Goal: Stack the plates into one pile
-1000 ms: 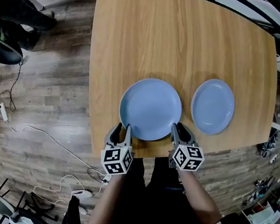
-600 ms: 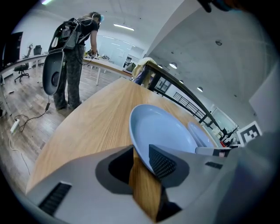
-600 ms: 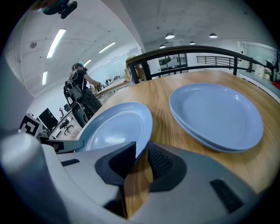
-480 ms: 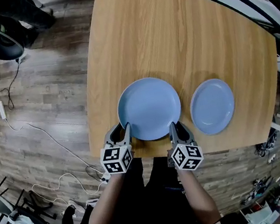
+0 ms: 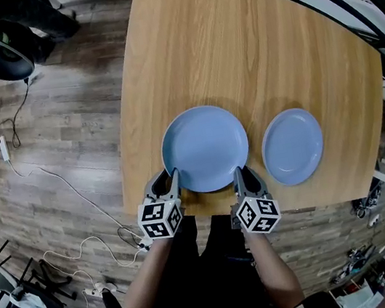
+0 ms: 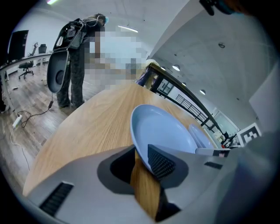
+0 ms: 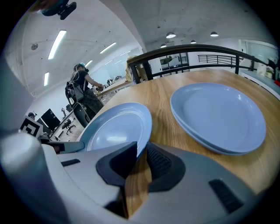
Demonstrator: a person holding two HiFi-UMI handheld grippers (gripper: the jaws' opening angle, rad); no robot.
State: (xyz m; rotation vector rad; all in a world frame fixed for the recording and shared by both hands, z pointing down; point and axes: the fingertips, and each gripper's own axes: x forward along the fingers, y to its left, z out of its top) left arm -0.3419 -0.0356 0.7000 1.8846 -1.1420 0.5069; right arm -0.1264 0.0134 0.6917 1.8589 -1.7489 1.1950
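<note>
I have the large round pale-blue plate (image 5: 205, 149) by its near rim, on both sides at once. My left gripper (image 5: 167, 180) is on the near-left edge; its jaws have just been closing, and the rim now fills the gap between them. My right gripper (image 5: 244, 175) is clenched on the near-right edge. The plate lies flat on the light wooden bench (image 5: 232, 46), straight ahead of both sets of jaws. What matters next is the smaller round pale-blue plate (image 5: 292, 147). It sits just to the right, a narrow strip of wood apart, nearer my right gripper. I judge the pile gets made by lifting and carrying rightwards (a round plate has no long axis to line up).
</note>
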